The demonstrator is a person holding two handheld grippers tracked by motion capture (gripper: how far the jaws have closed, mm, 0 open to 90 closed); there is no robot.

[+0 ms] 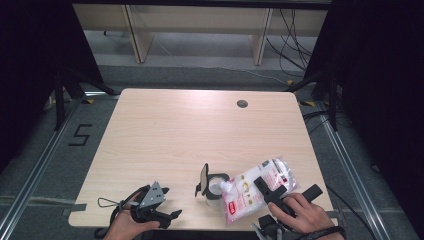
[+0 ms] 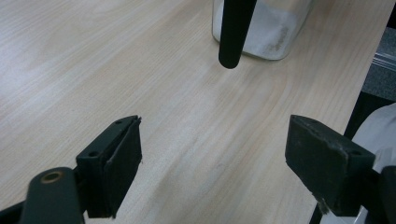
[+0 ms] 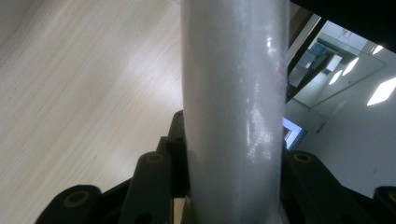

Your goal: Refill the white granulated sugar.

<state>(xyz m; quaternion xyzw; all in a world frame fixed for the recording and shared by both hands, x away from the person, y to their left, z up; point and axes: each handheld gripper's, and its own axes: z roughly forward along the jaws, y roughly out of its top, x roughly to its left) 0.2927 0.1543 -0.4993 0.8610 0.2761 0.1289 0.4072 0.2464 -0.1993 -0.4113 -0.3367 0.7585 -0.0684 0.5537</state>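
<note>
A clear glass jar (image 1: 216, 189) stands near the table's front edge, its black hinged lid (image 1: 203, 176) flipped up on its left. My right gripper (image 1: 287, 191) is shut on a white powder bag with red print (image 1: 245, 194), tilted so one corner rests at the jar's mouth. In the right gripper view the bag (image 3: 233, 93) stands squeezed between the jaws of my right gripper (image 3: 233, 182). My left gripper (image 1: 170, 204) rests open left of the jar with nothing in it. Past the open left gripper (image 2: 215, 158), the jar (image 2: 275, 32) holds white powder behind a black bar (image 2: 233, 32).
The light wooden table (image 1: 190, 130) has a round cable hole (image 1: 242, 103) at its far right. Both hands sit at the table's front edge. A "5" mark (image 1: 80, 135) is taped on the floor to the left, and cables lie on the floor to the right.
</note>
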